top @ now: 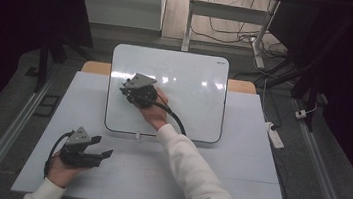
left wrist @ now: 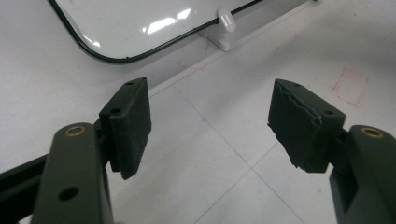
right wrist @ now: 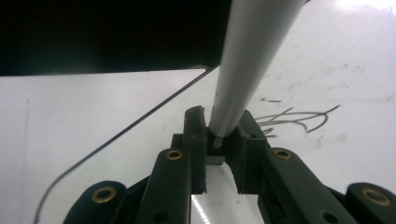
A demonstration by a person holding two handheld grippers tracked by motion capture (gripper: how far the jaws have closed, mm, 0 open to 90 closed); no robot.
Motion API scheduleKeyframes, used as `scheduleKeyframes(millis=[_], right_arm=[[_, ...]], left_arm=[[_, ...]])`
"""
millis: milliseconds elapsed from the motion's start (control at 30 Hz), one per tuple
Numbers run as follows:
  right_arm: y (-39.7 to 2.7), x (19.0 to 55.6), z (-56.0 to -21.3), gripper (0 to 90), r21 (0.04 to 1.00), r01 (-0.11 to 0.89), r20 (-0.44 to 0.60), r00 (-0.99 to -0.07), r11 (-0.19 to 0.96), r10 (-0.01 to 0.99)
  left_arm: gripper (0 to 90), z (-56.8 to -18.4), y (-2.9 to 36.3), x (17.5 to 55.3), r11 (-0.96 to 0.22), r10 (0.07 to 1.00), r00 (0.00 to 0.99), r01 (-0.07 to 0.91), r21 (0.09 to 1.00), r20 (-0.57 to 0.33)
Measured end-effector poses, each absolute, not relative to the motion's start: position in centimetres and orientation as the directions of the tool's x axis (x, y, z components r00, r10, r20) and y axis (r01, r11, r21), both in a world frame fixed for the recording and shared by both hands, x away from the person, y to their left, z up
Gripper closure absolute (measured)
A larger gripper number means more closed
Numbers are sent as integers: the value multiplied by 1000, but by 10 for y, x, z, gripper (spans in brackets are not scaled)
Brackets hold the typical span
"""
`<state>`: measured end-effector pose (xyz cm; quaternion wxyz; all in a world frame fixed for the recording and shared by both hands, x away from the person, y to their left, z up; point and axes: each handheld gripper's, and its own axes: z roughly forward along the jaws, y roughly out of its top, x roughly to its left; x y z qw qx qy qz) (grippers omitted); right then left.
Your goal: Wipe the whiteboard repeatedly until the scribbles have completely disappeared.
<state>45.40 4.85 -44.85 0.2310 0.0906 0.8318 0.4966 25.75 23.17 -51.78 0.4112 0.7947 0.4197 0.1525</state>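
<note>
Two grippers, one marker at risk of slipping

Clamped between the right gripper's (right wrist: 223,140) jaws, the slim grey-white marker pen (right wrist: 247,60) slants over the glossy white rectangular whiteboard (top: 201,82) beside dark scribbles (right wrist: 299,119). Pressed askew, it could slide in the pads and smear. Right wrist reaches forward; left gripper (left wrist: 210,126) rests low over the white table (top: 236,177), jaws wide apart.

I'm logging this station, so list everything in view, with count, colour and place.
whiteboard: one, white with dark rim, far middle of table
marker: one, white-grey, clamped in right gripper, over the board
pen strokes: few, dark, on board beside the marker
table: one, white, taped lines
power strip: one, white, floor right of table
left gripper: black, jaws open, near left of table
right gripper: black, jaws shut on marker
</note>
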Motion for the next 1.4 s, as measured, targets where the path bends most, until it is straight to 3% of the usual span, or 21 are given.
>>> scheduleKeyframes(millis=[233,433,633,833,1000,1067,1233,1400], right_arm=[[34,488,-424,777,942,8,-185,-824,337,535],[53,465,-442,777,891,-59,-265,-872,450,411],[34,495,-417,776,940,-7,-208,-805,342,556],[49,478,-431,776,900,-56,-266,-856,431,443],[38,498,-417,776,945,-4,-191,-818,326,543],[40,496,-418,776,939,-12,-207,-817,343,538],[56,475,-435,776,900,-43,-245,-873,433,421],[51,487,-424,776,930,-18,-212,-843,368,494]], left_arm=[[305,-517,232,257,-307,793,600,538,785,-101],[305,-517,233,257,-302,793,600,539,786,-106],[305,-517,234,256,-302,793,600,537,788,-104],[305,-517,233,257,-302,791,602,537,788,-106],[305,-516,234,255,-301,792,602,531,792,-103],[305,-516,233,256,-300,791,602,533,791,-105],[305,-516,233,257,-301,791,602,534,790,-105],[305,-516,232,256,-304,791,604,531,791,-102]])
